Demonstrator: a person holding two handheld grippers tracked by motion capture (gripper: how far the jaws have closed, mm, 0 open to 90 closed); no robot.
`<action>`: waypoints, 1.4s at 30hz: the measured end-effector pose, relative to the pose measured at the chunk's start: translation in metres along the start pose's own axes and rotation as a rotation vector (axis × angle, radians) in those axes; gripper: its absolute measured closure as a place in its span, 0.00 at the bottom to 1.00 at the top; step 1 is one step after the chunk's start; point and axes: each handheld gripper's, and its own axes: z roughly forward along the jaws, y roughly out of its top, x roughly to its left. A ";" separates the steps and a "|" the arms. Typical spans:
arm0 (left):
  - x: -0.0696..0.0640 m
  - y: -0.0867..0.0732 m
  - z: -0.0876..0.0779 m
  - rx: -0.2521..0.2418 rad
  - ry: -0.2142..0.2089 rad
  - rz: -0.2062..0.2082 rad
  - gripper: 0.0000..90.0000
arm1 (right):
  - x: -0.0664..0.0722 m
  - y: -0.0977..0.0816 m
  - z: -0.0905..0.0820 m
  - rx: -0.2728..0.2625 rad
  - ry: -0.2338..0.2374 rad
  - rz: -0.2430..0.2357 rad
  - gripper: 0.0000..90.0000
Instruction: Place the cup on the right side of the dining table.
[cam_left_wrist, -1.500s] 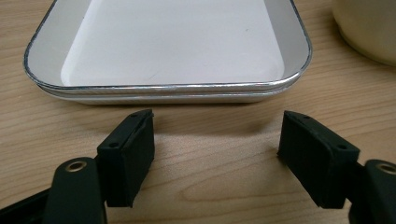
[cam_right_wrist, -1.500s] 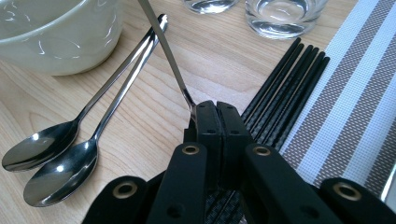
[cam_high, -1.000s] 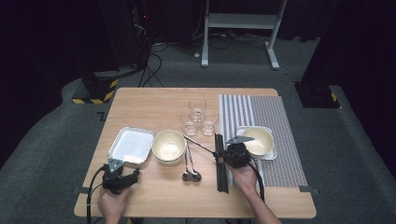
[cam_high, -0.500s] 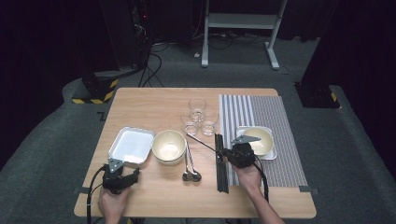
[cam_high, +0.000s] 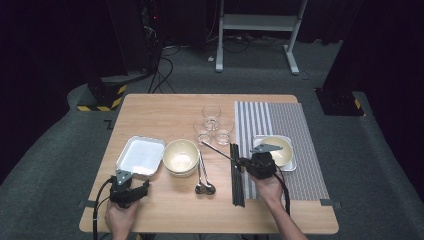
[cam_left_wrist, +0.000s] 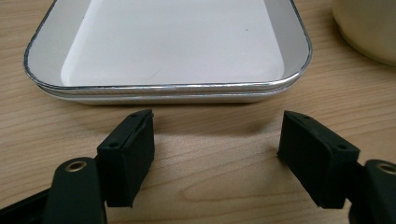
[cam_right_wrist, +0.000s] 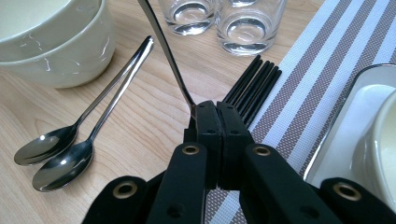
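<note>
Right gripper (cam_right_wrist: 217, 112) is lifting a spoon (cam_right_wrist: 163, 51) by its end, jaws pinching it shut, above the chopsticks (cam_right_wrist: 252, 86).

Thin, stiff, slick steel is likely pivoting in so narrow a grip; left gripper (cam_left_wrist: 217, 154) is idling, jaws wide and empty, on the bench (cam_left_wrist: 196, 186) before the tray (cam_left_wrist: 168, 88).

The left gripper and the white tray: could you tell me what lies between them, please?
Bare wood. In the left gripper view, the open left gripper faces the tray with just table between them.

Black claw (cam_right_wrist: 215, 122) grips a silver metal spoon (cam_right_wrist: 164, 51); beside it black chopsticks (cam_right_wrist: 254, 88), a brown-and-white striped woven placemat (cam_right_wrist: 327, 60), pale wooden surface (cam_right_wrist: 154, 121)
</note>
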 end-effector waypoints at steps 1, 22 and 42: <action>0.000 0.000 0.000 -0.001 0.000 0.000 0.30 | 0.000 0.000 -0.001 -0.001 -0.002 -0.001 1.00; 0.000 0.000 0.000 -0.001 0.001 -0.001 0.30 | -0.007 0.000 -0.012 -0.024 -0.006 0.004 1.00; 0.000 0.000 0.000 0.000 -0.002 -0.001 0.30 | -0.015 -0.001 -0.023 -0.045 -0.013 0.021 1.00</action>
